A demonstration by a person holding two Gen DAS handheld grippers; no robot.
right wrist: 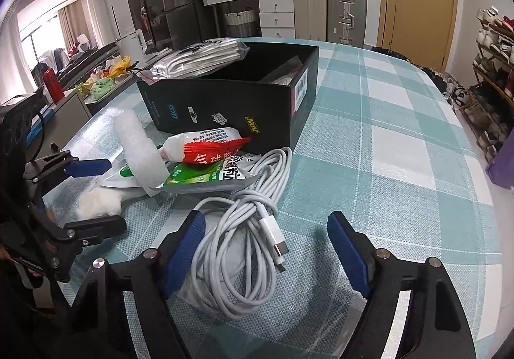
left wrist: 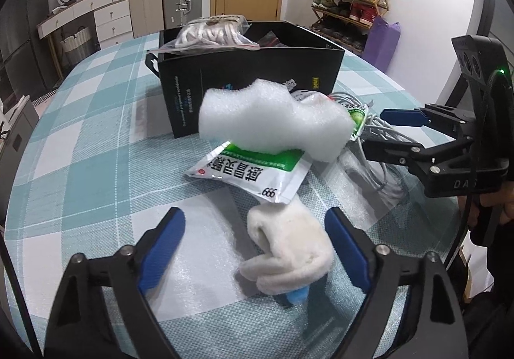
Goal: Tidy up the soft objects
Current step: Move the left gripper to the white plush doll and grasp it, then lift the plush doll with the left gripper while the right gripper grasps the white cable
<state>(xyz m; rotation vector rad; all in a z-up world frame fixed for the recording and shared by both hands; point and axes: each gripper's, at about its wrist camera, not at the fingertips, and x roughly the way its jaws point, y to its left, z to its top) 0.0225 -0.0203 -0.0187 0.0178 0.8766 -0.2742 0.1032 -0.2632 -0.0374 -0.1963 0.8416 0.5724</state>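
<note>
Beyond both tools stood the black box (right wrist: 231, 105), presumably the bin for the pile. The right gripper (right wrist: 266, 249) straddled the white cable (right wrist: 237, 249), unclenched; the left gripper (left wrist: 253, 246) likewise bracketed the fleece sock (left wrist: 289, 249), ungrasped.

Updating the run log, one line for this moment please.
left gripper: open, straddling white sock | right gripper: open, straddling cable bundle | black box: holds bagged items

Table (right wrist: 385, 140) right of right tongs (right wrist: 266, 249) lies bare, easy pass. Ahead, black box (right wrist: 231, 102) w/ packets (right wrist: 205, 150) blocks; foam roll (left wrist: 273, 121) ahead of left tongs (left wrist: 253, 246).
</note>
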